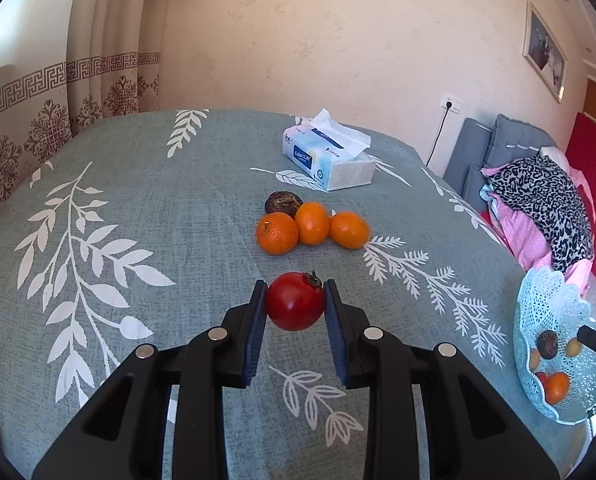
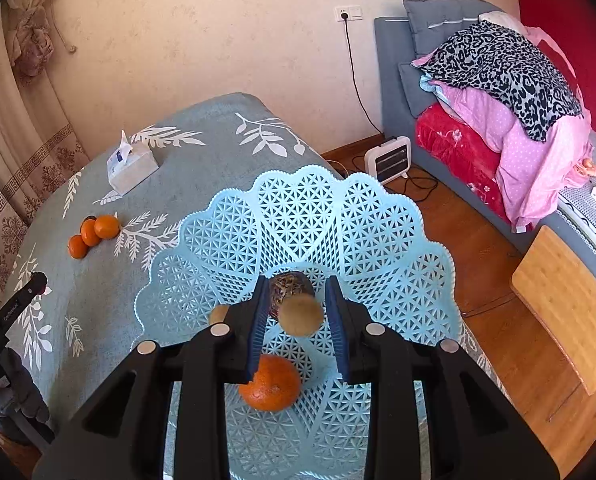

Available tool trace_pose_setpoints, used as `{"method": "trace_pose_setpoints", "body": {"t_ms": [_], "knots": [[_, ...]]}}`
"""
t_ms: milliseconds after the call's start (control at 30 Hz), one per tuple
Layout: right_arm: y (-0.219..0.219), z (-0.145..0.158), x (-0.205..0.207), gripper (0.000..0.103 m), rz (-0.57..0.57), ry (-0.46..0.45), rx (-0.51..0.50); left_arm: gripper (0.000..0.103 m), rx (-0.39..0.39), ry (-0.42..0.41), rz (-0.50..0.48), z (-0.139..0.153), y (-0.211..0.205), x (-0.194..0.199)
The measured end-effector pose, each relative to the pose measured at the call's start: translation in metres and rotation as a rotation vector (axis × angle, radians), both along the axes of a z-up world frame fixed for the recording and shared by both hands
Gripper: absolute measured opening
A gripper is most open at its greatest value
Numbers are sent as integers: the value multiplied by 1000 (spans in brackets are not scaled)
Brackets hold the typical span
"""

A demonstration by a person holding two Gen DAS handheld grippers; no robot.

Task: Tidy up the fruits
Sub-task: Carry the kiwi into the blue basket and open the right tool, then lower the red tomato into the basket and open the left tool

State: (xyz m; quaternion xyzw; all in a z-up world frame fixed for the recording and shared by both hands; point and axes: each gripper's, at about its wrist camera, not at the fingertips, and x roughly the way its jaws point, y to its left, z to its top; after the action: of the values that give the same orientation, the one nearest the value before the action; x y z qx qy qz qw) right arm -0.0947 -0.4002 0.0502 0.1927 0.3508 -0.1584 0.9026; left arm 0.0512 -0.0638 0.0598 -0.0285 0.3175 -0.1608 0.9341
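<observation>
The left gripper [image 1: 295,300] has its jaws closed on a red fruit [image 1: 295,301], pads pressing both its sides, above the leaf-patterned worktop [image 1: 138,208]. Beyond it lie three oranges [image 1: 311,227] touching in a cluster, a dark fruit [image 1: 283,203] just behind them, a tissue box [image 1: 329,160] farther off.

The right gripper [image 2: 298,310] hangs over the pale blue basket [image 2: 377,240] at the worktop's right edge — a small tan fruit [image 2: 301,315] sits between its narrow jaws, though pad contact is hard to tell. An orange [image 2: 272,386] and a dark fruit [image 2: 292,286] lie in the basket.
</observation>
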Motion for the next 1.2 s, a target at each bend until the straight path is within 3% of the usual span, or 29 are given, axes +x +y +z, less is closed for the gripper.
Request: {"method": "trace_pose_setpoints", "body": {"t_ms": [267, 700, 1200], "knots": [[-11, -3, -9, 31, -4, -41, 44, 29, -2, 9, -85, 8, -24, -17], [-16, 2, -25, 31, 2, -120, 25, 29, -44, 53, -286, 21, -89, -50], [-15, 4, -34, 31, 8, -161, 29, 29, -10, 45, -513, 17, -165, -92]]}}
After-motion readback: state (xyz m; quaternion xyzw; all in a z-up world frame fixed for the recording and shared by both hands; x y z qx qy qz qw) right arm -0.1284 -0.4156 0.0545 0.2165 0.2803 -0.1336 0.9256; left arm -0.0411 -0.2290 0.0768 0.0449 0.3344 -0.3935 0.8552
